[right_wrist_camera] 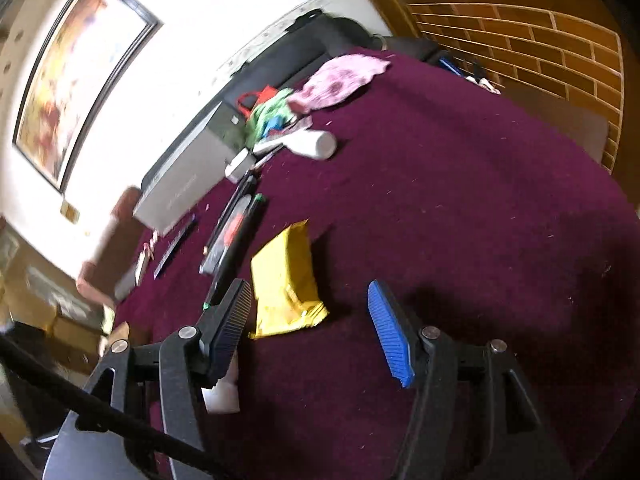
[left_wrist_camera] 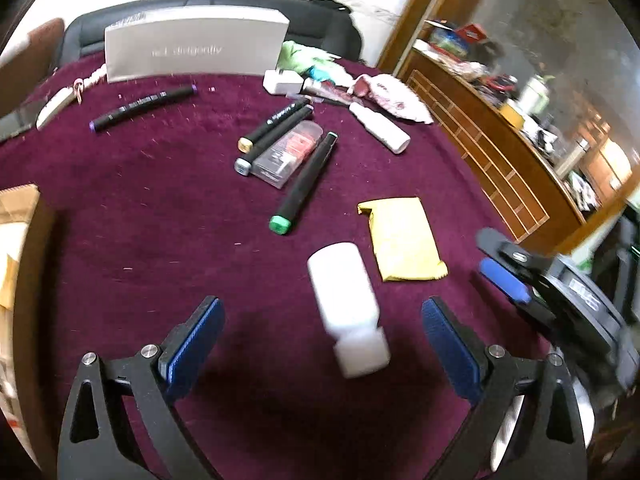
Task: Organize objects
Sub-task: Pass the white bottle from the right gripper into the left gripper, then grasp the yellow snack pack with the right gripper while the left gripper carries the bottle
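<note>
Your left gripper (left_wrist_camera: 322,340) hangs over the maroon tablecloth (left_wrist_camera: 140,208) with its jaws spread wide, and a white bottle (left_wrist_camera: 348,312) lies on the cloth between the two blue pads, blurred, with neither pad touching it, so the tool is released. Your right gripper (right_wrist_camera: 316,328) is also unclenched and grasps nothing; bare cloth shows between its pads, and a yellow packet (right_wrist_camera: 286,280) lies just ahead of its left finger. From the left wrist camera, count four black markers: one purple-capped marker (left_wrist_camera: 142,108) lying alone toward the far left, two markers (left_wrist_camera: 276,128) side by side against a clear plastic case (left_wrist_camera: 290,154), and one green-capped marker (left_wrist_camera: 306,182) resting along the case's other side. There are two white bottles in all: the one between your left pads and a second white bottle (left_wrist_camera: 380,128) farther off, near a crumpled pink cloth (left_wrist_camera: 390,94). One grey box (left_wrist_camera: 196,46) stands upright at the far edge of the table, with a small white block (left_wrist_camera: 282,82) and a heap of green fabric (left_wrist_camera: 298,58) just beside its right end. One cardboard box (left_wrist_camera: 16,248) sits at the left rim of that view. In the right wrist view, one framed picture (right_wrist_camera: 76,88) hangs on the wall behind the table.
</note>
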The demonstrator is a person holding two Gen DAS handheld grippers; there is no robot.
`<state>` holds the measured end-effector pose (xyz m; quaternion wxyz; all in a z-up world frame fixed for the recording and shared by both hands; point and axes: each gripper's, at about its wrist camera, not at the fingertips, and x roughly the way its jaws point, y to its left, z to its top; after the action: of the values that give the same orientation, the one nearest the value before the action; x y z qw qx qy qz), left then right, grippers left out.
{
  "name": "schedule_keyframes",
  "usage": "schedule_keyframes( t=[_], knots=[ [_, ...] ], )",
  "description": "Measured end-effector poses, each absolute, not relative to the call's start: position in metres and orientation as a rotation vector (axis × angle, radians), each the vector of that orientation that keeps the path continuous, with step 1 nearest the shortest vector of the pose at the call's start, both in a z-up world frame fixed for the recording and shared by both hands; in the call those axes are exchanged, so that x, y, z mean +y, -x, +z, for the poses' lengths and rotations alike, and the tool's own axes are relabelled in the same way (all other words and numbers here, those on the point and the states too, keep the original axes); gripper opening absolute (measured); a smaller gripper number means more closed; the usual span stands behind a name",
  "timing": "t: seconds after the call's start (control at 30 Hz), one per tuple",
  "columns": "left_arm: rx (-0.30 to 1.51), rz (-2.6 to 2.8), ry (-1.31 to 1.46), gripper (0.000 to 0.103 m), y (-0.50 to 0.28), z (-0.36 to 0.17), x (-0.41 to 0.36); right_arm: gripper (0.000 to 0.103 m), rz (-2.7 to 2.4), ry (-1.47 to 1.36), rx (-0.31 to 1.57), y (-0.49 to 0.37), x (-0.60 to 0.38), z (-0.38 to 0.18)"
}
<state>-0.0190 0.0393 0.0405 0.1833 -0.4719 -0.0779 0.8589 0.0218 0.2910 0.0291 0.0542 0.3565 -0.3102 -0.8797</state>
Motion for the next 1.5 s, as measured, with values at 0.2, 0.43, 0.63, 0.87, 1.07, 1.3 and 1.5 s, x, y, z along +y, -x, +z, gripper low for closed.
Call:
schedule_keyframes(
  t=[0.2,0.43,0.63,0.87,1.07,1.3,1.5],
  knots=[
    [0.012,2.544,1.352,0.095,0.024,0.013,0.073,0.060,-2.646,-1.059,-1.009,-0.026,0.300,0.029],
    [0.267,2.512,1.234,0.028,0.018,0.014,0.085,0.061,-2.641,-1.074,-0.961,-0.020,0.292,0.029],
    [0.120,2.482,1.230,0.028,-0.003,0.033,0.043,0.063,-2.636,-1.136,-0.947,-0.015,0.291,0.020],
    [-0.032,2.521,1.176,0.029,-0.051,0.058,-0.014,0.063,-2.650,-1.190,-0.876,-0.010,0.281,0.013],
    [-0.057,2.542,1.168,0.029,-0.072,0.063,-0.044,0.063,-2.641,-1.278,-0.844,0.000,0.269,0.023],
    [-0.137,2.537,1.143,0.029,-0.091,0.065,-0.075,0.063,-2.736,-1.435,-0.430,0.045,0.223,0.048],
    [-0.178,2.544,1.149,0.029,-0.099,0.062,-0.095,0.063,-2.753,-1.592,-0.185,0.070,0.193,0.032]
  ],
)
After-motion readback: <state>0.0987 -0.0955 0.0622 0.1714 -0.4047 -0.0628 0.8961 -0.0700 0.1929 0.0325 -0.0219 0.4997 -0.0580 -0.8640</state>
